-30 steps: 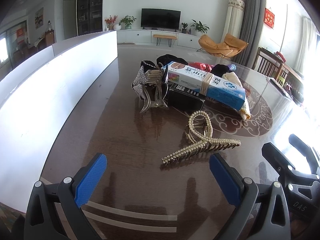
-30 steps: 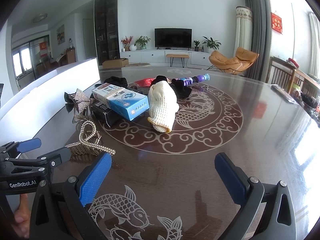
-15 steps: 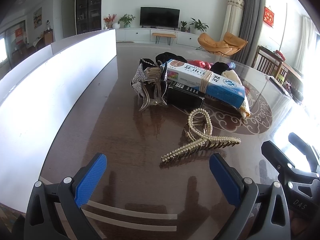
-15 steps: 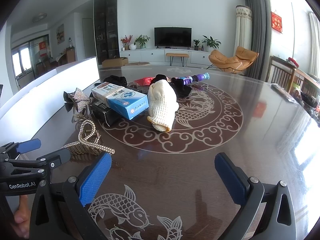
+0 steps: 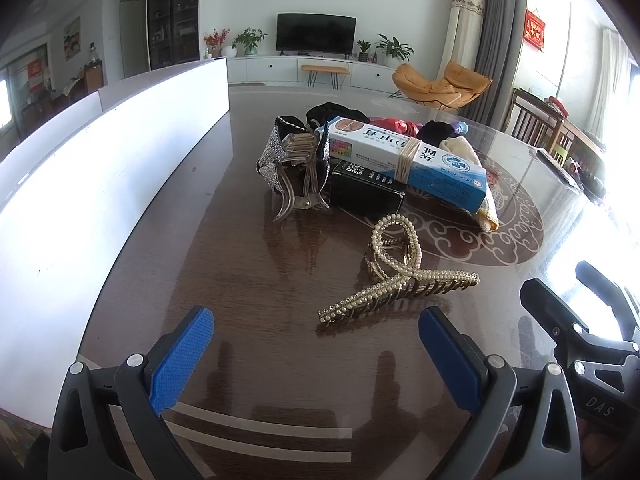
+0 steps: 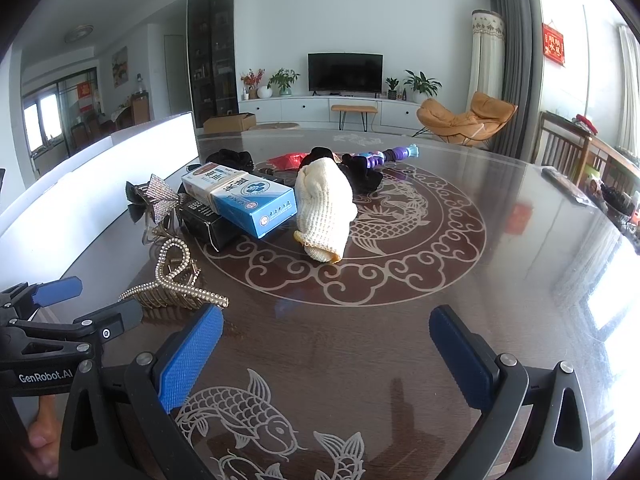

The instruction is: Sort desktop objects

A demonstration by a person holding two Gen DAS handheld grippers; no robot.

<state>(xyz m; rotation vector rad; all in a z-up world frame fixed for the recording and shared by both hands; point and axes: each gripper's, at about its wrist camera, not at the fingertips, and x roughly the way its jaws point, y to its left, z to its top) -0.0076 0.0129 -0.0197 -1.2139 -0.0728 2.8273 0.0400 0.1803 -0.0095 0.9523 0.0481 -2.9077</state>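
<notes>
A pearl hair claw [image 5: 400,276] lies on the dark table just ahead of my left gripper [image 5: 316,344], which is open and empty. The claw also shows in the right wrist view [image 6: 172,280]. Behind it lie a glittery bow hair claw [image 5: 294,168], a black box [image 5: 366,188] and a blue-white carton [image 5: 404,154] bound with a rubber band. A cream knit glove [image 6: 325,208] lies beside the carton [image 6: 244,196]. My right gripper [image 6: 326,344] is open and empty over the table's fish pattern. The left gripper shows at the left of the right wrist view [image 6: 90,300].
A white bin wall [image 5: 100,168] runs along the table's left side. Black cloth [image 6: 232,158], a red wrapper [image 6: 286,160] and a purple toy [image 6: 384,156] lie farther back. A remote-like object [image 6: 560,180] sits at the table's right edge.
Both grippers have crept slightly forward; the pile and pearl claw sit a little closer in view. Nothing was grasped or moved.
</notes>
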